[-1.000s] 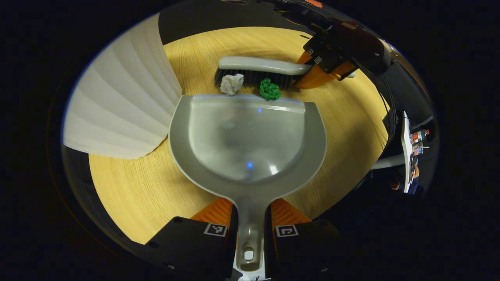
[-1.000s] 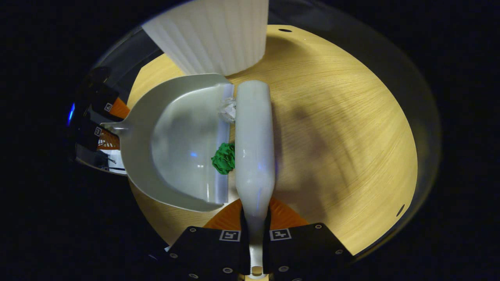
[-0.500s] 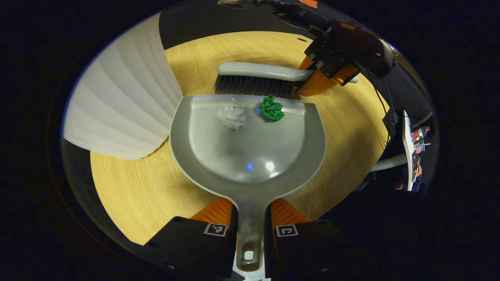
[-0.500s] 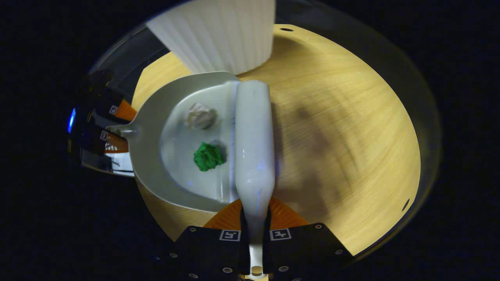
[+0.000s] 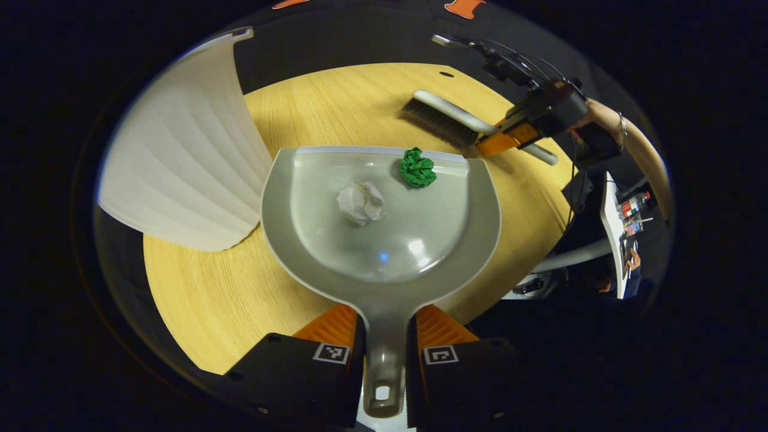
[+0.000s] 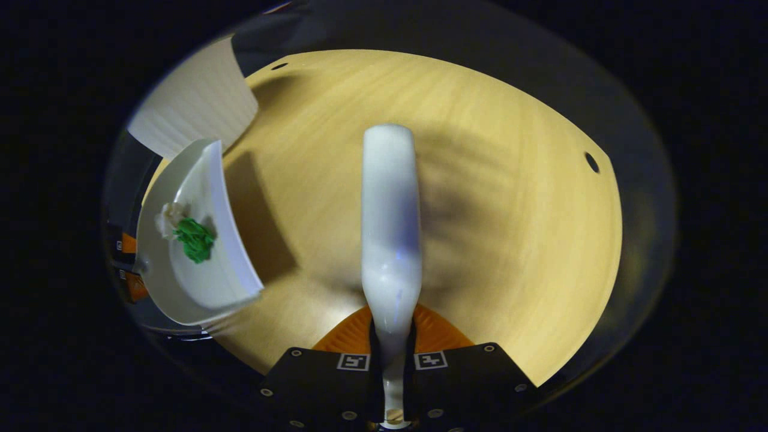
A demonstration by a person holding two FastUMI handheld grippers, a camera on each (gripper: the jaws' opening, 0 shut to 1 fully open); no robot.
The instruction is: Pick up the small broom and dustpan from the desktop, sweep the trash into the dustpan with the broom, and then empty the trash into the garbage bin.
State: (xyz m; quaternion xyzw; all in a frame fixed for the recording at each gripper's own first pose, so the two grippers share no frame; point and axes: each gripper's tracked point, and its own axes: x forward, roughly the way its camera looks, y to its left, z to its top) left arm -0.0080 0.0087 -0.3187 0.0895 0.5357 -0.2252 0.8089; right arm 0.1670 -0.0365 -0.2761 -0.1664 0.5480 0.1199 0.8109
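The grey dustpan (image 5: 384, 240) has its handle clamped in my left gripper (image 5: 384, 329), which is shut on it. A crumpled white paper ball (image 5: 360, 203) and a green paper ball (image 5: 417, 168) lie inside the pan. The small broom (image 5: 447, 117) hangs beyond the pan's right corner, held by my right gripper (image 5: 503, 135). In the right gripper view, my right gripper (image 6: 393, 329) is shut on the broom (image 6: 390, 222) handle. The dustpan (image 6: 207, 282) is at the far left there, raised above its shadow, with the green ball (image 6: 194, 239) and white ball (image 6: 168, 217) in it.
A white ribbed garbage bin (image 5: 180, 162) stands just left of the pan, seen at the upper left as the bin (image 6: 192, 108) in the right gripper view. The round wooden table (image 6: 510, 210) has small holes near its rim. A person's forearm (image 5: 609, 120) holds the right gripper.
The broom pushed both paper balls over the lip into the pan, then drew away to the right. The dustpan has lifted off the table with the balls deeper inside.
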